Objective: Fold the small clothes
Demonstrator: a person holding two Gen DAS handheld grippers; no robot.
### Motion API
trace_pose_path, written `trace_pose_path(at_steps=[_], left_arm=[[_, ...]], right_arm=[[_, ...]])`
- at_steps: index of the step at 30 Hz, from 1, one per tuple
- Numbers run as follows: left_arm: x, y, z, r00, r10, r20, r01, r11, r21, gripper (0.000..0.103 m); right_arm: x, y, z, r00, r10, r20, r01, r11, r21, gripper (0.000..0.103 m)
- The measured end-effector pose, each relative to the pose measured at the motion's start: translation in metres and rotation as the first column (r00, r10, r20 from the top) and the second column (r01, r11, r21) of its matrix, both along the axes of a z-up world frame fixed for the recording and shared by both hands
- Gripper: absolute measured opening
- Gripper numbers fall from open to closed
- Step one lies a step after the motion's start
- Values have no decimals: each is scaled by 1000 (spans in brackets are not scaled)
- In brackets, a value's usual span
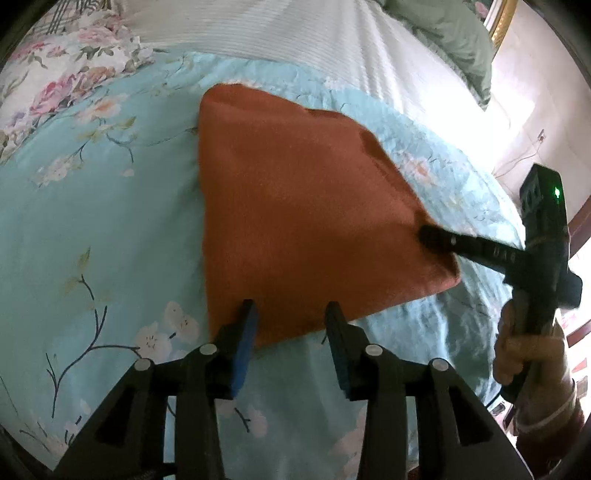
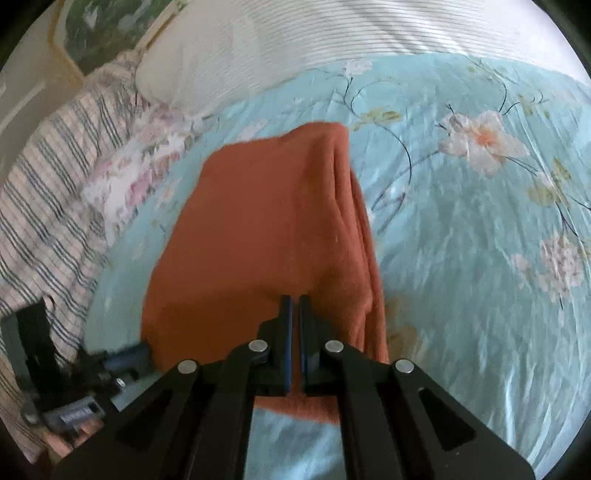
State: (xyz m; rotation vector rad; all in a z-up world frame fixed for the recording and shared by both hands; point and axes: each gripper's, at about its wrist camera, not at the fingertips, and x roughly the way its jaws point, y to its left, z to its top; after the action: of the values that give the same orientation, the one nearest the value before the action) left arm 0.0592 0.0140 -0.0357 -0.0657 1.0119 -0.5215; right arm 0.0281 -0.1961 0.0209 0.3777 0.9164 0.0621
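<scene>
An orange folded cloth lies flat on the light blue floral bedspread. My left gripper is open, its blue-padded fingers straddling the cloth's near edge with nothing between them. My right gripper reaches in from the right, its tip resting on the cloth's right corner. In the right wrist view the right gripper has its jaws almost together over the cloth; whether a fold is pinched between them does not show. The left gripper shows at the cloth's lower left.
A white striped pillow lies beyond the cloth. A floral pillow is at the far left, a green cushion at the far right. A striped blanket lies along the bed's edge.
</scene>
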Motion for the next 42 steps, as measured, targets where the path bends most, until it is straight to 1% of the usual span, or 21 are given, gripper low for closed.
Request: trace_pose_path(at_steps=[2,4,5,9,12,15,18,20,22,24,26,27,28,29,30,31,33,34,37,40,42], left_arm=[[0,0,-4,1000,6,-8,-6,1000,4,39],[-2,-2,-2,1000,8,2,-8,1000,13,39],[-5,-3,0,1000,6,11,-6,1000,21,39],[-11,0,3,1000,12,23,-13,1000,29,40],[-12,4,5,999,33,11,-33,999,13,41],[-12,10,6,998,56,-7,-56,998,-9,41],[-16,15,9,997,82,1,-82,997,-12,49],[-22,17,14,993,112,36,-113,993,20,65],[-27,19,18,990,126,63,-128,991,35,68],[-31,20,19,989,134,69,-137,989,49,72],[-34,22,19,987,142,70,-147,987,60,77],[-36,22,20,987,144,70,-148,987,62,77],[-37,23,20,987,145,71,-149,987,65,77],[-38,23,20,987,147,71,-151,986,67,77],[-39,24,20,987,146,72,-151,986,68,77],[-39,24,20,987,147,71,-152,986,72,77],[-38,24,19,986,152,71,-158,984,84,77],[-39,24,18,985,155,71,-161,983,89,77],[-42,23,18,981,172,85,-182,975,127,77],[-48,26,19,973,204,109,-219,963,154,77],[-54,30,21,963,233,138,-253,956,147,77]], right_arm=[[-2,0,-14,999,-10,-43,8,1000,-28,4],[-6,-6,-21,998,-27,-52,27,1000,12,4],[-9,-7,-20,999,-33,-41,34,999,23,4],[-19,-4,-7,999,-29,-15,29,999,15,4],[-29,-2,1,1000,-28,12,28,999,15,4],[-37,-2,5,999,-27,19,27,999,24,4],[-47,-1,7,999,-28,30,26,998,49,4],[-56,-3,10,998,-21,57,16,996,89,4],[-65,-2,16,996,-21,88,11,994,106,5],[-71,-1,20,994,-19,106,6,993,114,6],[-75,0,21,995,-20,100,10,994,107,17],[-77,-1,20,995,-25,98,13,993,121,42],[-80,-4,19,994,-35,103,19,988,152,71],[-86,-6,20,991,-57,124,33,982,185,80],[-91,-8,21,986,-75,150,43,978,206,84],[-95,-9,24,982,-84,169,49,978,203,84],[-98,-6,28,981,-68,182,37,985,166,84],[-98,-3,31,983,-68,173,46,991,124,84],[-99,1,35,984,-77,163,68,996,61,87],[-101,2,36,984,-101,149,101,995,6,90],[-106,8,39,984,-84,155,90,995,-36,92]])
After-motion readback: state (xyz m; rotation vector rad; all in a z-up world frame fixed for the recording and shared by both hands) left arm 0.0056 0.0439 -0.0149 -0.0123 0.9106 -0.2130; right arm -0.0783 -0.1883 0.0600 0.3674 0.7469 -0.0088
